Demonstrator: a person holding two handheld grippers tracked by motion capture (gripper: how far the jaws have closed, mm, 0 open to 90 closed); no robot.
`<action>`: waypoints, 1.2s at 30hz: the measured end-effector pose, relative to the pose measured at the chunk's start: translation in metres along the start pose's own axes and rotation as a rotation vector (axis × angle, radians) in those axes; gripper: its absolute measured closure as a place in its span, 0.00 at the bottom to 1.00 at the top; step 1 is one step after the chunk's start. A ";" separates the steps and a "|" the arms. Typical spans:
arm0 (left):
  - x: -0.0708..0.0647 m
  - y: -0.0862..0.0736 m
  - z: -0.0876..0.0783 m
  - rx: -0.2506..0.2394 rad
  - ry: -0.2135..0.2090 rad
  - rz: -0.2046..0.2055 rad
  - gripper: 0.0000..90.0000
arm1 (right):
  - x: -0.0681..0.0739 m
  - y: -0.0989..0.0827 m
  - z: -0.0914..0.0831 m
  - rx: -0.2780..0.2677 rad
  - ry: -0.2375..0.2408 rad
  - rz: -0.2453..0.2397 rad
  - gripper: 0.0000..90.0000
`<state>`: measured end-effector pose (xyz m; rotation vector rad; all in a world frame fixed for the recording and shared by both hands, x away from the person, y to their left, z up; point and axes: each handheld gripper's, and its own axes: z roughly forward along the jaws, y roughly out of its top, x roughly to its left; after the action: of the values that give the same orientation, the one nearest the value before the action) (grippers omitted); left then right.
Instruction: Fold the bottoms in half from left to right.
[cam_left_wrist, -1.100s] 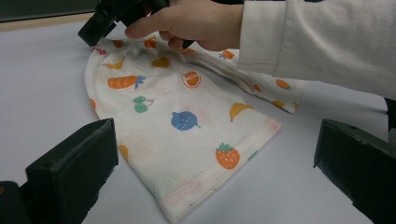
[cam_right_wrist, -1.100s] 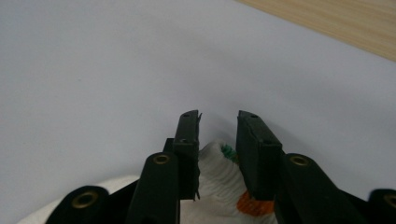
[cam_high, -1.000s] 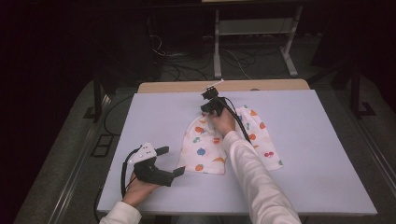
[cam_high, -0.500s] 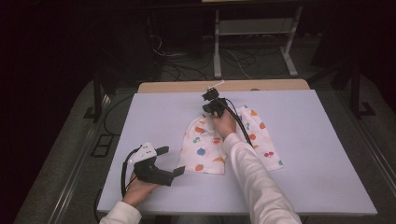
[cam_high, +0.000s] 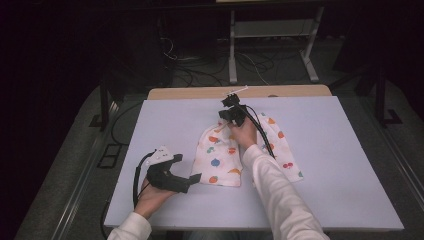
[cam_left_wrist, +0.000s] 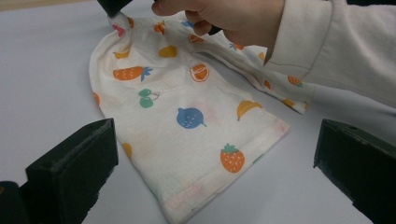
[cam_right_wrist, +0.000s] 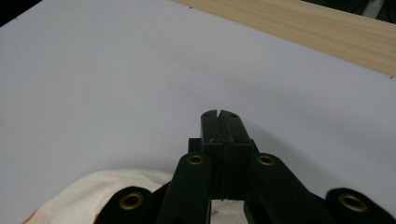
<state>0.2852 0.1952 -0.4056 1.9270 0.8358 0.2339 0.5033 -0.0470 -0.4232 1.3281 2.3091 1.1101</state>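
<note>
A white cloth (cam_high: 220, 157) printed with coloured fruit lies flat in the middle of the table, with a second flap (cam_high: 284, 150) spread to the right. My right gripper (cam_high: 231, 111) is at the cloth's far end with its jaws shut (cam_right_wrist: 219, 114), pinching the bunched top edge (cam_left_wrist: 120, 24). The right hand (cam_left_wrist: 224, 16) rests on the cloth behind it. My left gripper (cam_high: 194, 178) lies low on the table at the cloth's near-left corner. It stands open (cam_left_wrist: 215, 135), pointing at the cloth's hem (cam_left_wrist: 219, 186) with nothing between its fingers.
The pale table top (cam_high: 340, 165) has bare room to the left, right and front of the cloth. A wooden strip (cam_high: 200, 93) runs along the far edge (cam_right_wrist: 303, 32). Cables and a metal stand (cam_high: 270, 45) lie on the dark floor beyond.
</note>
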 end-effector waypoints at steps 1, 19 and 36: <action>0.000 0.002 0.001 0.010 0.000 -0.005 0.00 | 0.000 0.000 0.000 -0.001 -0.002 0.000 0.98; 0.027 0.008 0.014 0.158 -0.017 -0.166 0.00 | 0.004 -0.003 -0.003 -0.015 -0.007 -0.011 0.98; 0.034 -0.009 0.018 0.223 -0.050 -0.238 0.14 | 0.006 -0.006 -0.002 -0.024 -0.007 -0.019 0.98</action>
<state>0.3152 0.2070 -0.4289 2.0067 1.0847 -0.0534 0.4950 -0.0446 -0.4252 1.2963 2.2921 1.1218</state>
